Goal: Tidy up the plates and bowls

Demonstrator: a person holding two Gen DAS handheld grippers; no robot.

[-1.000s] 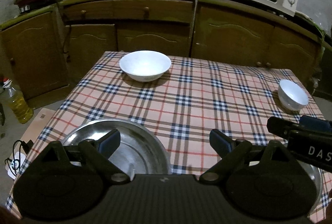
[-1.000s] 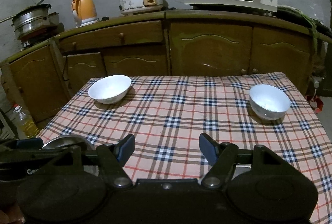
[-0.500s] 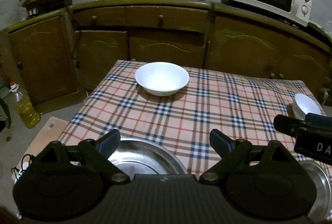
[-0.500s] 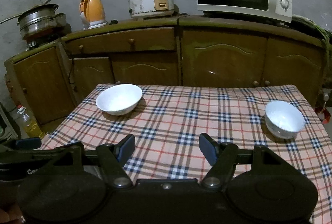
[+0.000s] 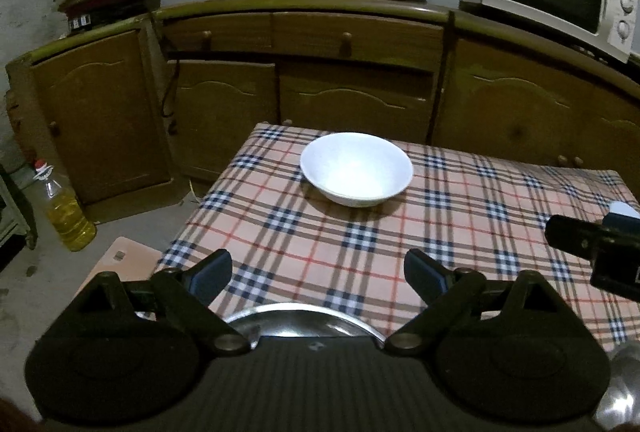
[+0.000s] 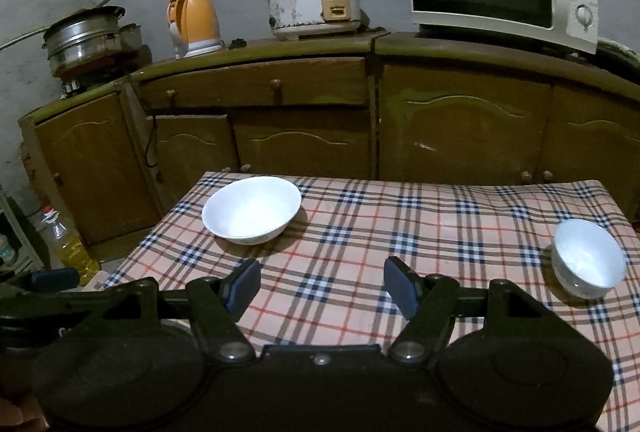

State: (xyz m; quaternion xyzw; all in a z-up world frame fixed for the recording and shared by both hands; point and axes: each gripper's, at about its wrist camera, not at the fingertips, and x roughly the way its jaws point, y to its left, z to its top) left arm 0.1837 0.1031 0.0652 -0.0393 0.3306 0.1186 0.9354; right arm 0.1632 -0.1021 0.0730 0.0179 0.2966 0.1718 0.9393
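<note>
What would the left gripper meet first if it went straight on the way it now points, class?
Probably the checked tablecloth: the left gripper, open and empty, tilts down over bare cloth. The large white bowl lies further along that line, so it would come next; depth is hard to judge here.

We hold our left gripper (image 5: 318, 274) and right gripper (image 6: 322, 286) side by side, tilted downward, jaws spread wide and empty.
</note>
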